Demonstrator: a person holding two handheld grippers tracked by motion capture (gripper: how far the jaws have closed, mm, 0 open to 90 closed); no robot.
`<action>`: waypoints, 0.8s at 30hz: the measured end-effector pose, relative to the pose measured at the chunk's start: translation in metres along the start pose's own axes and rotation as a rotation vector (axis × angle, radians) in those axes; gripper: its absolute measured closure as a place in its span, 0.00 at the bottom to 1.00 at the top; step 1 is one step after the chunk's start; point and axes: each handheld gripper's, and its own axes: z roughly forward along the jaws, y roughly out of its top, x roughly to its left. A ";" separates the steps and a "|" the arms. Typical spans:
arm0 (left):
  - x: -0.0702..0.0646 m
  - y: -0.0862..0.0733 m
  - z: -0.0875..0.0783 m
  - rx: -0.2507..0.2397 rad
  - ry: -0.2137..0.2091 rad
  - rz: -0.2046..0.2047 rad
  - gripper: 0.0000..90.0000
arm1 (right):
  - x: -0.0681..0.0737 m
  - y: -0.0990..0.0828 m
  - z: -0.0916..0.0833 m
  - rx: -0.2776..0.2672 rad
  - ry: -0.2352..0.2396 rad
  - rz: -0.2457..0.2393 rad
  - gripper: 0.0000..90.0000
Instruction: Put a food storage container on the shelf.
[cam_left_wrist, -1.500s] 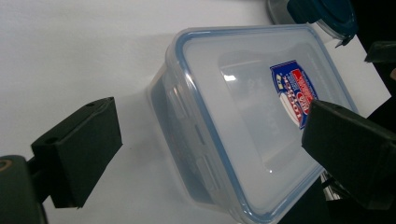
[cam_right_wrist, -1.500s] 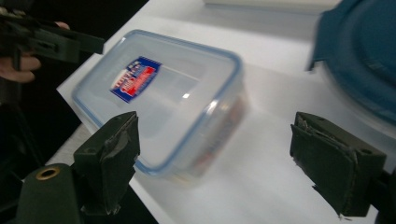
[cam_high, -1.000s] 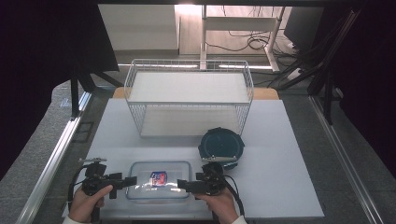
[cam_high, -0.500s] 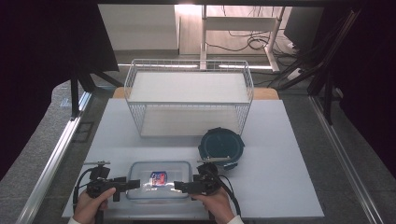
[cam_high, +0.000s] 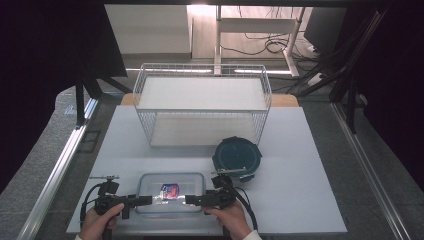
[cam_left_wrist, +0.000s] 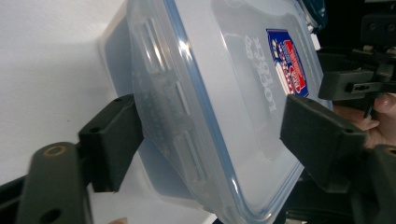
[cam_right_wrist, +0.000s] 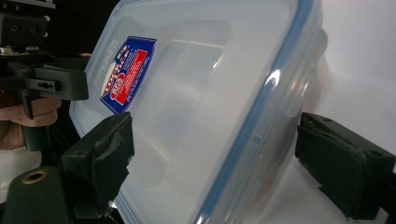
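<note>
At near edge of white surface, clear lidded container flanked by left gripper and right gripper, jaws spread; round dark-lidded container just beyond, wire basket farther.

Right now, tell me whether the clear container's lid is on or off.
On. The blue-rimmed lid sits over the clear container, its sticker facing up.
</note>
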 end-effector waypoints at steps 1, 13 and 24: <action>-0.001 0.000 -0.001 -0.002 0.006 0.001 0.26 | 0.000 0.000 -0.001 0.002 0.002 0.010 0.17; -0.001 -0.001 -0.007 -0.014 -0.002 -0.023 0.35 | -0.003 -0.002 -0.015 -0.047 0.015 0.035 0.39; -0.008 -0.003 -0.013 -0.032 0.009 -0.007 0.41 | 0.000 -0.004 -0.024 -0.069 0.021 0.032 0.47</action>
